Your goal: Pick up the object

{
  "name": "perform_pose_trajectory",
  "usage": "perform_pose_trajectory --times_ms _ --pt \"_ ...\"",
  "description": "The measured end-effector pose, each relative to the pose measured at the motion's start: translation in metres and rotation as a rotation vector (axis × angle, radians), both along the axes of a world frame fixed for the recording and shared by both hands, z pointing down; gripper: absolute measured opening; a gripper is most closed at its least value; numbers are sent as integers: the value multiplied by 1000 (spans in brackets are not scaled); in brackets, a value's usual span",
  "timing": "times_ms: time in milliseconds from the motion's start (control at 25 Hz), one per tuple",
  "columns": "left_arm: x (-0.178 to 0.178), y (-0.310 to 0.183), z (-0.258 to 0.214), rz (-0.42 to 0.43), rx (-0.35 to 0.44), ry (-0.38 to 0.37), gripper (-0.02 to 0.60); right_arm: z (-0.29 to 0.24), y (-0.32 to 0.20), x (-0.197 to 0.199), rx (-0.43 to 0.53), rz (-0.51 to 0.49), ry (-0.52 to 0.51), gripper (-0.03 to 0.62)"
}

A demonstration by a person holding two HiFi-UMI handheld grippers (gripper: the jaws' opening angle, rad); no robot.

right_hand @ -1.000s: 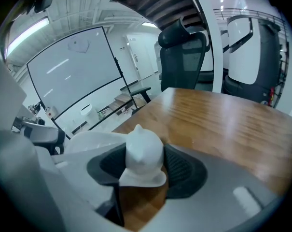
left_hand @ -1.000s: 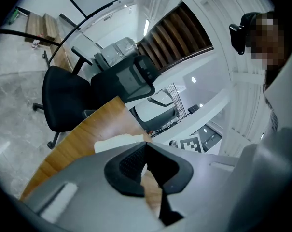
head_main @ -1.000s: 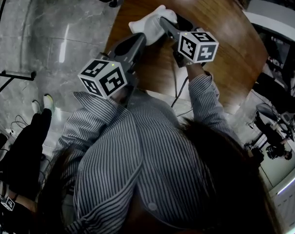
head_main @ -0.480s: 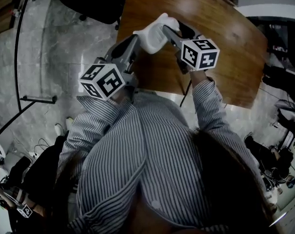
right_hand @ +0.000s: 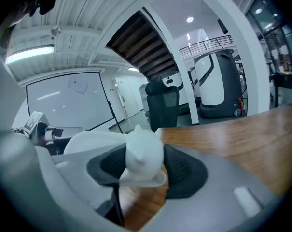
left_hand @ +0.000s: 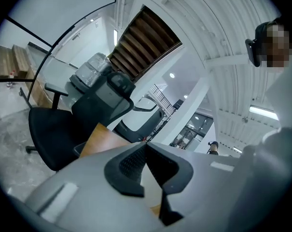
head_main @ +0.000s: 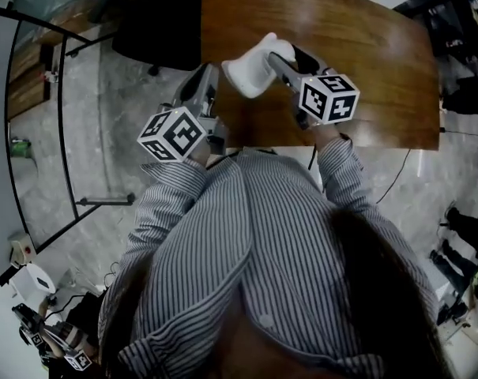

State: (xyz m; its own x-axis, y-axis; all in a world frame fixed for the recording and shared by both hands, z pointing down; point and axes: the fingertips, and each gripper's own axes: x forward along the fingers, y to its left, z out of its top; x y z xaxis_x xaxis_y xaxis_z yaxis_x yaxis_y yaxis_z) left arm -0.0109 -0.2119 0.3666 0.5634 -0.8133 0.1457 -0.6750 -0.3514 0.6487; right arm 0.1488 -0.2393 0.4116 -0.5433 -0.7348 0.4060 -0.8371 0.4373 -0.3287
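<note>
Head view, person: a striped grey-and-white shirt (head_main: 246, 243) fills the middle of the view, with both arms reaching forward.
Head view, right gripper: the right gripper (head_main: 276, 54), carrying a black-and-white marker cube (head_main: 329, 97), is clamped on the smooth white rounded object (head_main: 253, 68).
Head view, object's place: it hangs over the near left part of the glossy brown wooden table (head_main: 365, 46). I cannot tell whether it touches the top.
Head view, left gripper: the left gripper (head_main: 208, 73) is just beside the white object, at the table's left edge, with its own marker cube (head_main: 173, 133) nearer the person.
Head view, surroundings: a black office chair (head_main: 156, 22) stands on the grey marble floor (head_main: 104, 140), left of the table.
Left gripper view, jaws: the left gripper (left_hand: 146, 148) has its tips pressed together, and its black ribbed pads (left_hand: 131, 163) hold nothing.
Left gripper view, background: the black office chair (left_hand: 59, 127) and a corner of the wooden table (left_hand: 101, 141).
Right gripper view, jaws: the right gripper (right_hand: 145, 164) is partly closed, its black pads (right_hand: 183, 170) pressing both sides of the white object (right_hand: 143, 153), whose flat rim points downward.
Right gripper view, background: the wooden table (right_hand: 228, 132) runs beneath and beyond the jaws.
</note>
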Motion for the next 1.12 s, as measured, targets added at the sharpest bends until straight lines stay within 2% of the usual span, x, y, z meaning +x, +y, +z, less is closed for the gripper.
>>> perform_pose_trajectory --times_ms 360,1120 --pt "7 2 -7 25 8 -23 2 -27 26 -5 80 46 -79 230" --pt "4 12 -10 12 -3 -10 2 -29 38 0 76 58 -31 230"
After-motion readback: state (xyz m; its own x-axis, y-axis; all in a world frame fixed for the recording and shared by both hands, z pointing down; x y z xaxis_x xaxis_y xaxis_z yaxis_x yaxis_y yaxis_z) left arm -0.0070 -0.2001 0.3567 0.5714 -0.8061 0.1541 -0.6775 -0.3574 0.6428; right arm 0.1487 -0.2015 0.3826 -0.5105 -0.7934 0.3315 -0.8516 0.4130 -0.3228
